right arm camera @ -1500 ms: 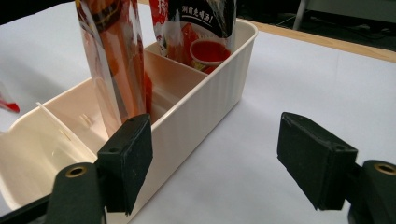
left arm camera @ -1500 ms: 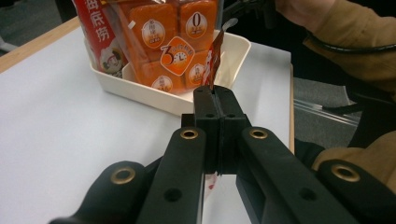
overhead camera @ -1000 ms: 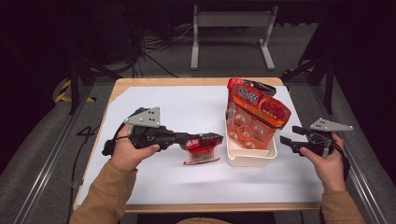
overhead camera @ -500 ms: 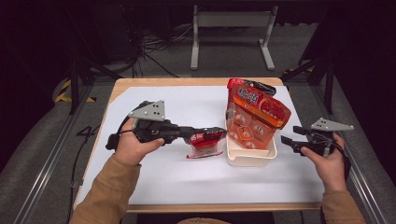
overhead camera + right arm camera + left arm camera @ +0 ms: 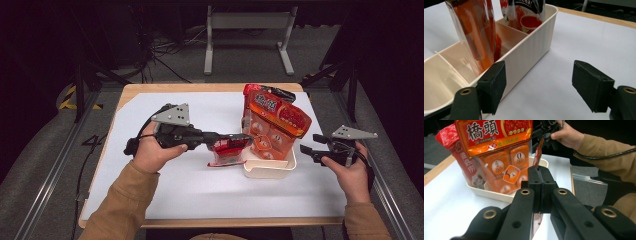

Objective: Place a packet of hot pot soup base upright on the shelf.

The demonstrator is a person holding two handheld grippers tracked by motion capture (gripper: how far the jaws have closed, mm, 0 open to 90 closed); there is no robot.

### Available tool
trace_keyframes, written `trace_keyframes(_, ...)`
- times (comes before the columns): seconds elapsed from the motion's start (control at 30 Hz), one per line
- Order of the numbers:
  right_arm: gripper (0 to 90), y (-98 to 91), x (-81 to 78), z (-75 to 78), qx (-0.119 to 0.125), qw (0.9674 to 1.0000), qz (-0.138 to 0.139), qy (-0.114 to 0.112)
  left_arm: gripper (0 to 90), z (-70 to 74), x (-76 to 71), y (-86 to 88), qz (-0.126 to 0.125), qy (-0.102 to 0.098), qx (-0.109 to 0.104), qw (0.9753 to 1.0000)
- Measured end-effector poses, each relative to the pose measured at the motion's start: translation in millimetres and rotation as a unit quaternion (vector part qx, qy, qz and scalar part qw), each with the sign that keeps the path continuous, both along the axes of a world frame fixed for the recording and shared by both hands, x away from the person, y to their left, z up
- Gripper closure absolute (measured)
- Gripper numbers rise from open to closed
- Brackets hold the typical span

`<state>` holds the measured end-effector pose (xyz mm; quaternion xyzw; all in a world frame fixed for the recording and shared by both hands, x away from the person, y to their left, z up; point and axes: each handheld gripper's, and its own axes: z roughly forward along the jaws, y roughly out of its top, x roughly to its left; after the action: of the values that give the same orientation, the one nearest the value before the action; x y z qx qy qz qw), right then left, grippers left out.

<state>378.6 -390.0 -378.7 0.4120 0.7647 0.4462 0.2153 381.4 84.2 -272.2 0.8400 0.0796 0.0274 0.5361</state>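
Note:
My left gripper is shut on a flat red sauce packet, which hangs just above the white sheet at the left side of a cream divided bin. In the left gripper view the packet stands edge-on between the pressed jaws of that gripper. A big orange bag stands upright in the bin, with a red bag behind it. My right gripper hovers open just right of the bin, with nothing between its jaws.
The near compartments of the bin hold nothing, and the orange bag leans in the middle one. A white sheet covers the wooden table. Metal rails run along both sides of the table.
The left gripper has carried the red packet to the right and slightly up, closer to the bin. The right gripper has stayed where it was.

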Motion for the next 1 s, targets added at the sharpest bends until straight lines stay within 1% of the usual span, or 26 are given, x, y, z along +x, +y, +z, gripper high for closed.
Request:
trace_keyframes(0.1,28.1,0.2,0.5,-0.2,0.001,1.0000,0.001,0.000,89.9,1.1,0.6,-5.2,-0.004,0.000,-0.001,1.0000)
trace_keyframes(0.13,28.1,0.1,0.6,-0.4,0.001,1.0000,0.001,0.001,89.9,1.3,1.5,-7.7,-0.007,-0.004,-0.001,1.0000)
trace_keyframes(0.17,28.1,-0.1,0.6,-0.6,0.002,1.0000,0.001,0.001,89.9,1.4,2.0,-9.3,-0.008,-0.004,-0.001,1.0000)
trace_keyframes(0.23,28.1,-0.6,0.5,-0.8,0.003,1.0000,0.001,0.002,89.9,1.1,3.6,-13.9,-0.011,-0.004,-0.005,0.9999)
trace_keyframes(0.37,28.0,-1.0,0.0,-0.5,0.005,1.0000,0.000,0.001,89.9,1.0,5.6,-20.3,-0.014,-0.005,-0.002,0.9999)
trace_keyframes(0.4,27.9,-1.2,-0.2,0.0,0.007,1.0000,0.001,0.000,89.8,0.6,7.0,-25.7,-0.017,-0.007,0.001,0.9998)
trace_keyframes(0.6,27.9,-1.4,0.0,-0.5,0.008,1.0000,0.001,0.001,89.9,0.4,10.0,-36.1,-0.021,-0.013,0.000,0.9997)
trace_keyframes(0.7,27.8,-1.5,0.0,-0.8,0.008,1.0000,0.001,0.003,89.9,0.6,11.3,-42.0,-0.024,-0.012,-0.008,0.9996)
trace_keyframes(1.0,27.8,-2.5,0.1,-1.3,0.010,0.9999,0.000,0.003,89.9,2.5,13.7,-57.3,-0.033,-0.013,-0.015,0.9993)
